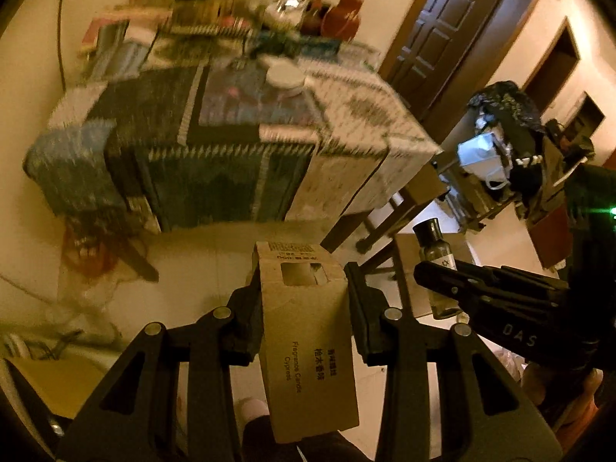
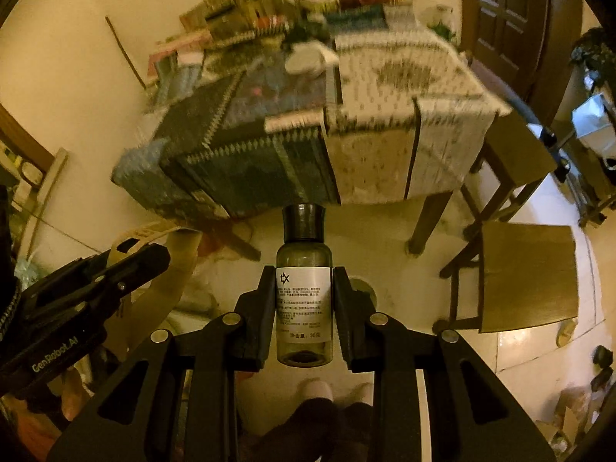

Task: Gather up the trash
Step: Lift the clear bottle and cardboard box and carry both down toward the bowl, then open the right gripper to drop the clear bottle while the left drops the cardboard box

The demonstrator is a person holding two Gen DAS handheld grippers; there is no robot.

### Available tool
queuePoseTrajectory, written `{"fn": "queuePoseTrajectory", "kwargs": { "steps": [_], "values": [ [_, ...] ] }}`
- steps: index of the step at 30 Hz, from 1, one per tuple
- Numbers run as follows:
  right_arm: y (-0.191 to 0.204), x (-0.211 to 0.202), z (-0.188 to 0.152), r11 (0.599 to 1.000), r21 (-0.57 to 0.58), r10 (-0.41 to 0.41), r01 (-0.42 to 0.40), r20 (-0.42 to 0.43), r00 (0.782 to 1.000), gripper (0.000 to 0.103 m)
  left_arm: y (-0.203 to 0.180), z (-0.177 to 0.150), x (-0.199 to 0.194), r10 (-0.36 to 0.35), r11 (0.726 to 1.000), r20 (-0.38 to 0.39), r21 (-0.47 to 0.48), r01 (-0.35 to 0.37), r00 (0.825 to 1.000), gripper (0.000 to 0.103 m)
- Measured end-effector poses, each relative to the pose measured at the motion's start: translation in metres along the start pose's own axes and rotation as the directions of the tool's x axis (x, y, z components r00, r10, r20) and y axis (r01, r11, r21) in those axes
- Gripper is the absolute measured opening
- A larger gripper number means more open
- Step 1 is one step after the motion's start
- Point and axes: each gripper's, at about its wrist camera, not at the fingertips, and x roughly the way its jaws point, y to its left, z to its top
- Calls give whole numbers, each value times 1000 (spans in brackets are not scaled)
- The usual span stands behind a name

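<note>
Ahead of both tongs stands the large wooden table (image 2: pixel 431 223) draped in a patterned blue-and-white cloth (image 1: pixel 231 146), its far edge crowded with blurred bottles and jars. A white round lid (image 1: pixel 285 75) lies on the cloth, well beyond your left tong tips. To the right of your right tongs stands a brown wooden chair (image 2: pixel 527 277) on the pale tiled floor (image 2: pixel 385 231); a dark panelled door (image 1: pixel 442 34) is further off to the right.

Your left gripper (image 1: pixel 304 300) is closed on the tall brown cardboard candle box (image 1: pixel 308 342), printed "Fragrance Candle Cypress". The box stands lengthwise between the jaws, its cut-out window end pointing forward past the tips.

Your right gripper (image 2: pixel 304 300) clamps the small smoked-glass bottle with a black cap and white label (image 2: pixel 304 288). The jaws press on the labelled body; the cap projects forward of the tips. In the left wrist view, this bottle (image 1: pixel 437 254) and the right gripper (image 1: pixel 454 281) appear just to the right of the left tongs. In the right wrist view, the left gripper (image 2: pixel 127 265) appears to the left, the box partly hidden behind it.

Both objects are held clear above the floor.
</note>
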Motion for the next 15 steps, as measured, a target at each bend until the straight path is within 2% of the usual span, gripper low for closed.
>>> {"fn": "queuePoseTrajectory", "kwargs": {
  "steps": [9, 15],
  "values": [
    [-29, 111, -15, 998, -46, 31, -36, -111, 993, 26, 39, -33, 100, 46, 995, -81, -85, -53, 996, 37],
    [-52, 188, -30, 997, -46, 48, -57, -187, 981, 26, 61, -58, 169, 53, 989, -130, -128, -69, 990, 37]
  ]
}}
